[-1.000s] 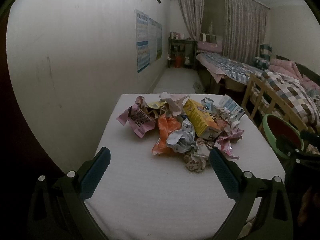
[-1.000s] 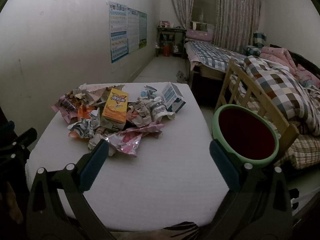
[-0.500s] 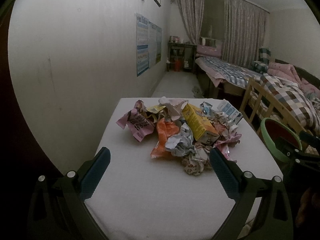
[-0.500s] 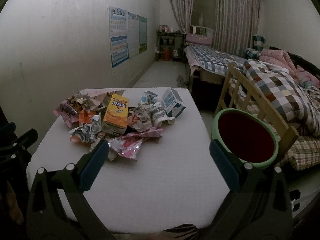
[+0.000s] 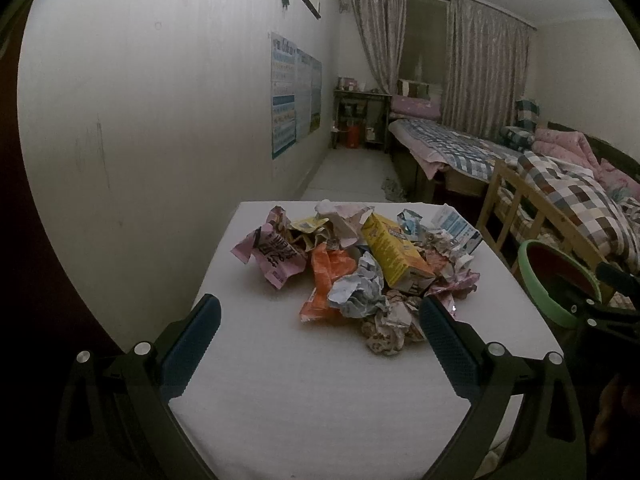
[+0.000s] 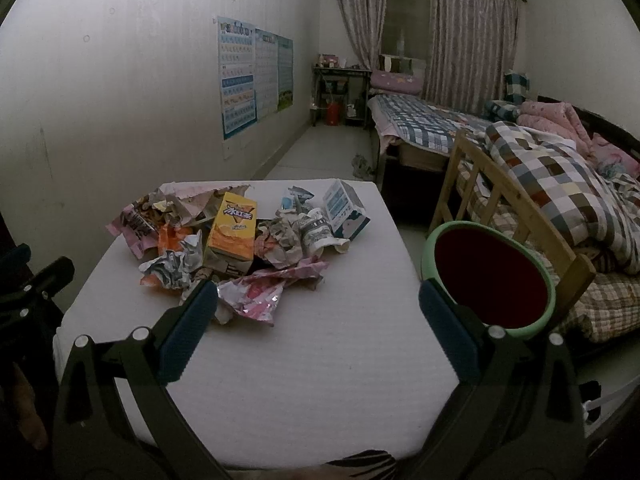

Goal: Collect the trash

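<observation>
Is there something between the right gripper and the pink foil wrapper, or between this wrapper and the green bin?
Nothing visible. The pink foil wrapper lies at the pile's near edge, just ahead of the open right gripper. Only bare table separates it from the green bin beside the table's right edge.

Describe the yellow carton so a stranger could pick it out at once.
On the white table lies a trash pile. In its middle, the yellow carton lies flat, its printed face up. It is the only yellow box there; the other carton, behind it to the right, is white and blue, and the rest is crumpled wrappers.
</observation>
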`<move>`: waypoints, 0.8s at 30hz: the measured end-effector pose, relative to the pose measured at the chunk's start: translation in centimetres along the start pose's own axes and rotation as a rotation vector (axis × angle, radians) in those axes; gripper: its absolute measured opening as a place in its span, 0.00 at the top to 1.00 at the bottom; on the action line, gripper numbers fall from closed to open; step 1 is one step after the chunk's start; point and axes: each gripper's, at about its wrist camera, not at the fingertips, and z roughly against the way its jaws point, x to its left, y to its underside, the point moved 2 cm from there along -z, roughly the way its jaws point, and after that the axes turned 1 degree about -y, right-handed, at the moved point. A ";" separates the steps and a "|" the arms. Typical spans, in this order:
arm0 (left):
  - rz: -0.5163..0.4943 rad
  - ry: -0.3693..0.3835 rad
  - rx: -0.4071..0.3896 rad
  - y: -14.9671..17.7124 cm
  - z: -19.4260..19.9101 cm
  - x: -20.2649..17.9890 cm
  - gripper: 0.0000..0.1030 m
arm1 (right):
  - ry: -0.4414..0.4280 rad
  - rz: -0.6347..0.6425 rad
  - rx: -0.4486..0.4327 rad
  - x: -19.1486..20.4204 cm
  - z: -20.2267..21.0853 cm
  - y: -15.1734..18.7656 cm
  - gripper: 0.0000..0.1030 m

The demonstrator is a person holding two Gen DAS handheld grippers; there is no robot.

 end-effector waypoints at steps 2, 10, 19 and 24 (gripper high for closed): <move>-0.001 -0.001 0.000 0.0 0.0 0.0 0.08 | 0.000 0.001 -0.001 0.0 0.0 0.0 0.04; 0.002 0.000 0.000 0.0 0.0 0.0 0.08 | 0.000 -0.001 -0.001 0.1 0.0 0.0 0.04; 0.004 0.001 0.002 0.0 0.0 0.0 0.08 | 0.001 0.001 0.001 0.0 0.0 0.1 0.04; 0.000 0.002 0.000 0.1 0.0 -0.1 0.08 | 0.004 0.001 0.020 0.2 -0.3 0.2 0.04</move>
